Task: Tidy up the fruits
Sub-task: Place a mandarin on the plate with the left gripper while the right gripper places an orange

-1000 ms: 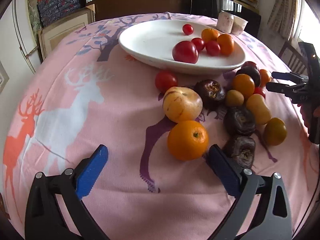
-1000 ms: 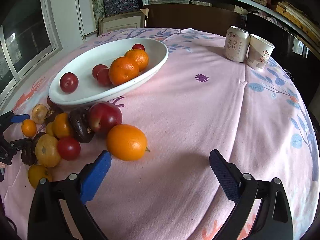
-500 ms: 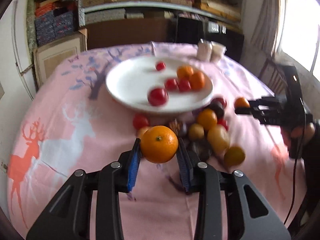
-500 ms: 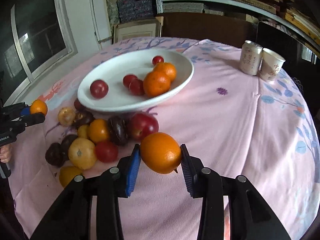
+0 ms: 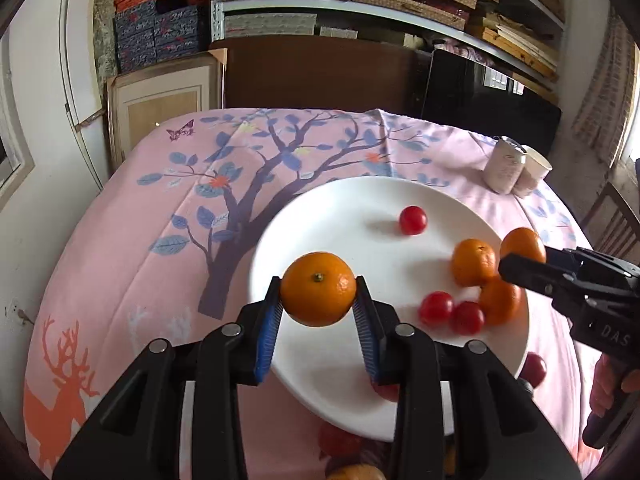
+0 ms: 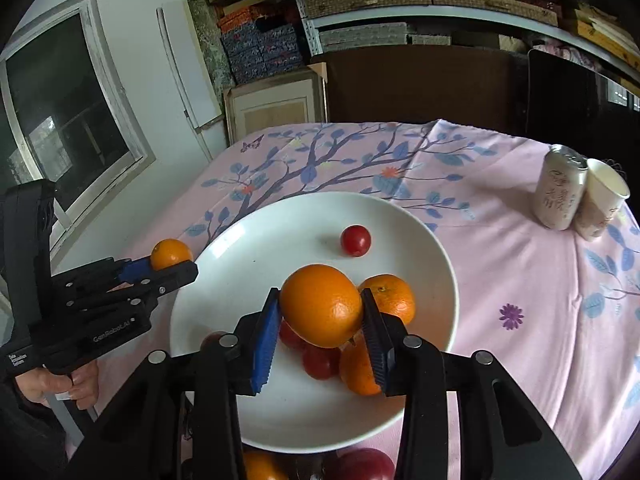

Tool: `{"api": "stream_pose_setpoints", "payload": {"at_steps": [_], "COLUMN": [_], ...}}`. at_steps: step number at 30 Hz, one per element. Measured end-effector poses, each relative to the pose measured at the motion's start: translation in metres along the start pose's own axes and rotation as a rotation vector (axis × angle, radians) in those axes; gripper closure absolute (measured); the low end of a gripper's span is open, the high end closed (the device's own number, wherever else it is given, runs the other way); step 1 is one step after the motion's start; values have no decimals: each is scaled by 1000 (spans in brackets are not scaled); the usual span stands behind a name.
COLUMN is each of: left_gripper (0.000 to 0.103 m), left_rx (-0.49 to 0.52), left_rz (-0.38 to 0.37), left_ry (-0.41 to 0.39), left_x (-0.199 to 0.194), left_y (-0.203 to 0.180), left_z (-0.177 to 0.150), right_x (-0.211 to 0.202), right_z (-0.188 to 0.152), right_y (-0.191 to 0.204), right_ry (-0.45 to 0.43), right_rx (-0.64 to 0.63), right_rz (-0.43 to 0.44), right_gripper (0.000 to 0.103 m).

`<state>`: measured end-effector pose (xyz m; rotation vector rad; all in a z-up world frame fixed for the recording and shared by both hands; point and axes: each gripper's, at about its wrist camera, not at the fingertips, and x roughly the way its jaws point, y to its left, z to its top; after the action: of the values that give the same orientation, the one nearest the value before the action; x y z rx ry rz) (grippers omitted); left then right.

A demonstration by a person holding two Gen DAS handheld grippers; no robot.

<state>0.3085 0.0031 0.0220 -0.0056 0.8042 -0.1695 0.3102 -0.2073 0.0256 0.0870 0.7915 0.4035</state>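
Note:
My left gripper (image 5: pixel 318 308) is shut on an orange (image 5: pixel 318 294) and holds it above the left part of the white plate (image 5: pixel 340 216). My right gripper (image 6: pixel 322 322) is shut on a second orange (image 6: pixel 320 304) above the plate's (image 6: pixel 248 252) right half. On the plate lie two oranges (image 5: pixel 474 262), a lone red cherry tomato (image 5: pixel 413 220) and more red tomatoes (image 5: pixel 436 309). In the left wrist view the right gripper's orange (image 5: pixel 523 245) shows at the right. In the right wrist view the left gripper's orange (image 6: pixel 171 254) shows at the left.
A drink can (image 6: pixel 560 192) and a paper cup (image 6: pixel 602 200) stand at the table's far right. More loose fruit (image 6: pixel 360 466) lies on the pink tablecloth (image 5: pixel 140 248) just in front of the plate, mostly hidden by the grippers. Shelves and boxes stand behind the table.
Both grippers closed on an orange each, lifted them off the cloth and carried them forward over the plate.

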Motion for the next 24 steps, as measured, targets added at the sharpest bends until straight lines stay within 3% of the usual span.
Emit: {"api": "stream_pose_setpoints", "payload": {"at_steps": [2,3,4,5,9,15,20,24], "left_gripper": [68,51,28,7,4,4,4,4], "left_rx": [-21,-38,-48,-42,34,-29,82,192], "left_rz": [1,1,13,20,72,-52,-81,-114], "left_ry": [-1,-4,-5,-14,-62,-40,-8,-18], "left_x": [7,11,13,13,4,-27,-62,-96], "left_y": [5,7,9,10,9,16,-2,-24], "left_z": [2,3,3,1,-7,-22,-66,-120], "right_x": [10,15,16,15,-8,-58,-87,-105], "right_z": [6,9,10,9,1,-33,-87,-135], "right_y": [3,5,6,6,-5,-11,9,39], "right_ry": [-9,-4,7,11,-21,-64,-41,-6], "right_rx": [-28,-41,-52,-61,-48,-47,-105,-162], "right_rz": [-14,-6,-1,-1,1,-32,-53,-53], "right_gripper": [60,31,11,4,4,4,4,4]}}
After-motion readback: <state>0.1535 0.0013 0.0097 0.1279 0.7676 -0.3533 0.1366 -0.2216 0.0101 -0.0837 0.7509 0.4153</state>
